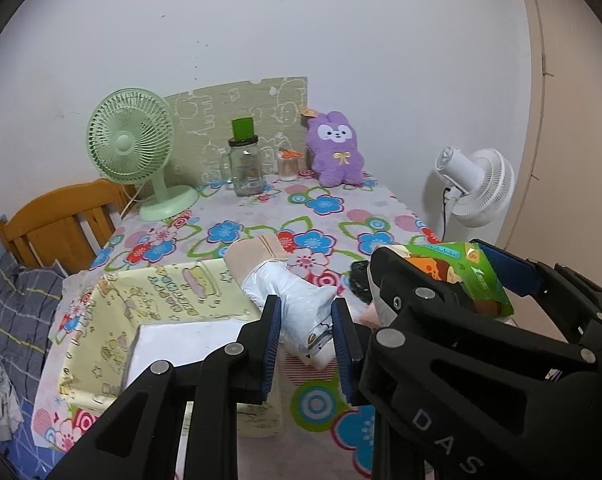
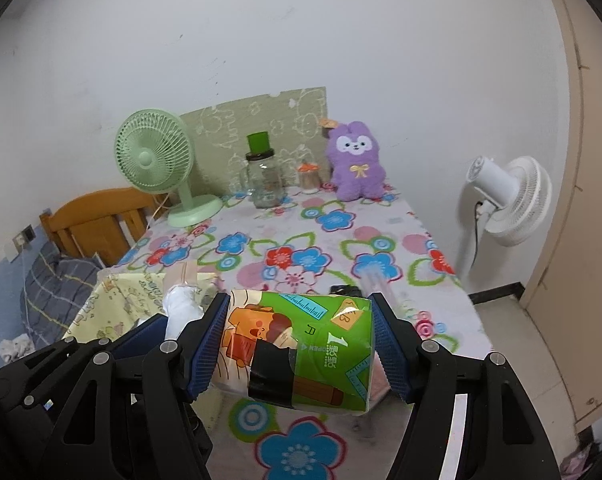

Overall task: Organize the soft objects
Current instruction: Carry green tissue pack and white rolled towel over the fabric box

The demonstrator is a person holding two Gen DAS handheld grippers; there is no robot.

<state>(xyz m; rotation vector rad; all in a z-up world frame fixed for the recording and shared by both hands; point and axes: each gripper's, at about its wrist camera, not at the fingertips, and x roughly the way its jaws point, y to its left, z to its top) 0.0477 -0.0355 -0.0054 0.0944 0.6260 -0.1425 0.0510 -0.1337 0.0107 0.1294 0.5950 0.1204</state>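
we view a table under a flowered cloth [image 2: 301,256]. our left gripper [image 1: 307,334] is clamped on a white, crinkled soft bundle in plastic wrap [image 1: 297,300], its blue pads [image 1: 271,344] pressing both sides; the bundle juts forward beyond the fingertips, its far end wrapped in a beige band. just left of this gripper lies a pale yellow printed fabric box [image 1: 141,320]. our right gripper [image 2: 301,340] is closed on a green cartoon-printed soft tissue pack [image 2: 301,344], which lies crosswise between the pads and fills the gap. in the left wrist view this pack [image 1: 453,276] sits just right of the left gripper. far ahead of both, a purple plush rabbit [image 2: 355,160] stands upright beside a green desk fan [image 2: 157,164].
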